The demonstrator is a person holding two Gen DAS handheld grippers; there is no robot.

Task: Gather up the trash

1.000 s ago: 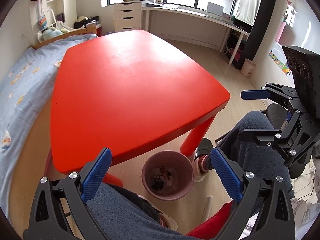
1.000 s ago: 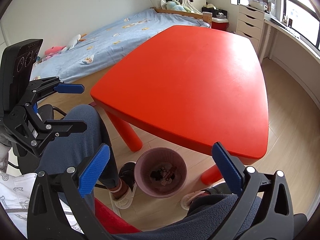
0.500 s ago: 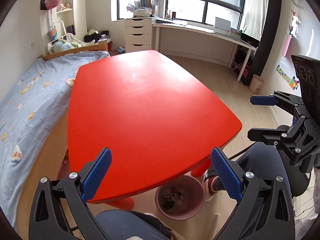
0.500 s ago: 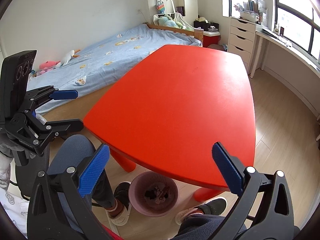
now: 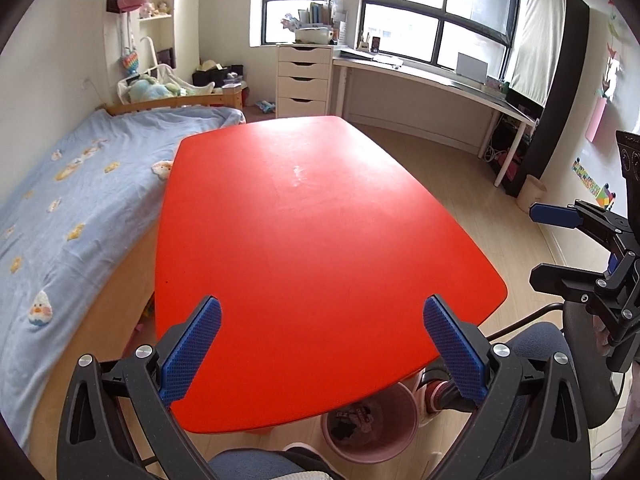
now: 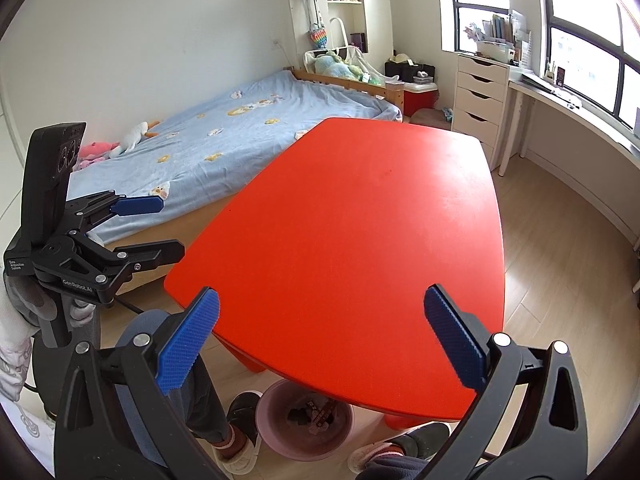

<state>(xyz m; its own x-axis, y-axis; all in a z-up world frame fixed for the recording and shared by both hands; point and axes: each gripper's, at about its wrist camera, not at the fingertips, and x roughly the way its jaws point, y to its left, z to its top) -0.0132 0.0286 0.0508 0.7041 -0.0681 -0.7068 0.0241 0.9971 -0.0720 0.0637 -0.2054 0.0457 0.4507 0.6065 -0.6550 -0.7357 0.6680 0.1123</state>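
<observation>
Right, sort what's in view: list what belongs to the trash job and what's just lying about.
Job:
- round pink plastic waste bin, holding scraps, part-hidden under the table's near edge
- red plastic table
- left gripper, open, holding nothing
- right gripper, open, holding nothing

Lying about:
- white plush duck on the light-blue bed
- white drawer unit

Your left gripper [image 5: 322, 352] and right gripper [image 6: 322, 344] are matte black frames, each with 2 fingers faced in blue, finely dimpled pads [image 5: 192, 354] and silver round-head screws at the pivots. White lettering on the left one's body reads "GenRobot.AI" and "Data Acquisition System". You wear a white and grey glove [image 6: 24, 308], dark grey-blue trousers [image 6: 160, 344] and dark slippers.
</observation>
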